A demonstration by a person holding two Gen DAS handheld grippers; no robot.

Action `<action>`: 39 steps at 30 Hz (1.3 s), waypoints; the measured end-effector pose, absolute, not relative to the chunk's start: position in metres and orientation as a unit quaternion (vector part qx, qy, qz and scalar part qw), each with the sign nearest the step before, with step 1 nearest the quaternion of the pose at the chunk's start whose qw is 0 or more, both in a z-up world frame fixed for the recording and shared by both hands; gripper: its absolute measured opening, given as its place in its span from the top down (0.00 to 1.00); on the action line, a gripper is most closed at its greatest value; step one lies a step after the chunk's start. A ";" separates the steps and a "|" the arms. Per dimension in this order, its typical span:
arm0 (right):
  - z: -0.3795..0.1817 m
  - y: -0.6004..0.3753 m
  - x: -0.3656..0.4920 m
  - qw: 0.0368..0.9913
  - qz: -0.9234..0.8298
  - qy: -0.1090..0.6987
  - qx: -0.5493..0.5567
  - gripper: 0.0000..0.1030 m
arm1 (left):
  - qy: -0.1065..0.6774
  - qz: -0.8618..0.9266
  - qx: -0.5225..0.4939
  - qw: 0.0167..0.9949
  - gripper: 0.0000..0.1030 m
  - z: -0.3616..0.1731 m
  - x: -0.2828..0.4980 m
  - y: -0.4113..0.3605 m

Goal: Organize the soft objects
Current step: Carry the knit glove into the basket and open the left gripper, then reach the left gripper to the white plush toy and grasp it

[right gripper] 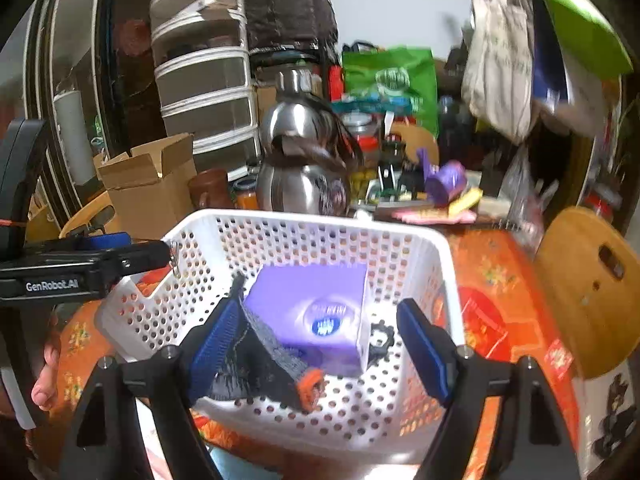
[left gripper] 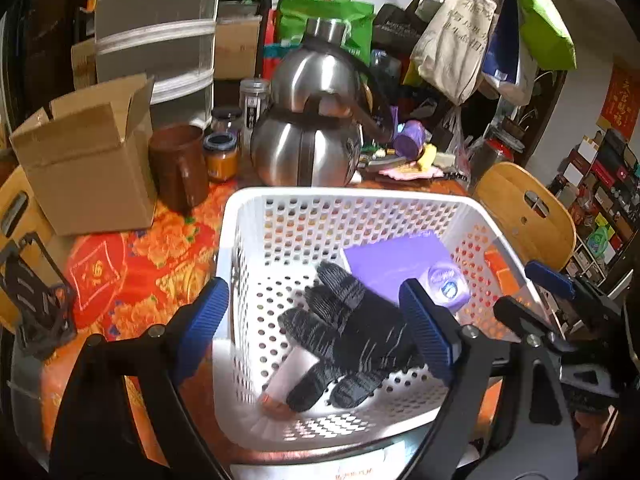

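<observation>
With your left gripper [left gripper: 316,326] and right gripper [right gripper: 316,350] both spread and empty, the black knitted glove [left gripper: 352,336] lies lower centre inside the white perforated plastic basket [left gripper: 256,256], so remaining soft items cannot be confirmed.

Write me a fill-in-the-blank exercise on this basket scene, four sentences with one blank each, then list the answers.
1. The black glove lies inside the white ____.
2. The box beside the glove is ____ in colour.
3. Behind the basket stands a shiny ____ kettle.
4. The left gripper and right gripper both have their jaws ____.

Missing words: basket; purple; steel; open
</observation>
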State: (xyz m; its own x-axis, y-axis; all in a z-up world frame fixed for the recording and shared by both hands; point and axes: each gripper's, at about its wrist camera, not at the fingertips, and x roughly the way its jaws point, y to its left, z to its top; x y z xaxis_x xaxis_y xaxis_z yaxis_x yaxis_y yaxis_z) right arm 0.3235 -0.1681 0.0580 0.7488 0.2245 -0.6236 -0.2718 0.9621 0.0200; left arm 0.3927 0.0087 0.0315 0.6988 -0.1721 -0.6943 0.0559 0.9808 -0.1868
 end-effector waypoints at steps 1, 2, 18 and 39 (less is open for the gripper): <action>0.054 -0.172 0.325 0.931 0.136 0.338 -0.026 0.21 | 0.383 -0.061 -0.075 0.919 0.17 0.029 0.391 0.010; 0.052 -0.175 0.326 0.929 0.135 0.343 -0.020 0.21 | 0.383 -0.061 -0.075 0.919 0.17 0.027 0.389 0.012; 0.048 -0.191 0.293 0.931 0.120 0.345 -0.006 0.21 | 0.383 -0.053 -0.087 0.918 0.17 0.012 0.317 0.024; -0.017 -0.239 0.057 0.928 0.139 0.347 0.015 0.22 | 0.339 -0.107 -0.092 0.930 0.17 -0.061 0.096 -0.065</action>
State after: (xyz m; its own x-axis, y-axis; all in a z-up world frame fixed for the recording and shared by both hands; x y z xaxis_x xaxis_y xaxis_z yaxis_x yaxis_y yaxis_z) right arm 0.0566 -0.2395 -0.0166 0.7214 0.2677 -0.6387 -0.2465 0.9611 0.1244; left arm 0.0961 -0.0649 -0.0612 0.7470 -0.2620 -0.6110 0.1378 0.9601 -0.2433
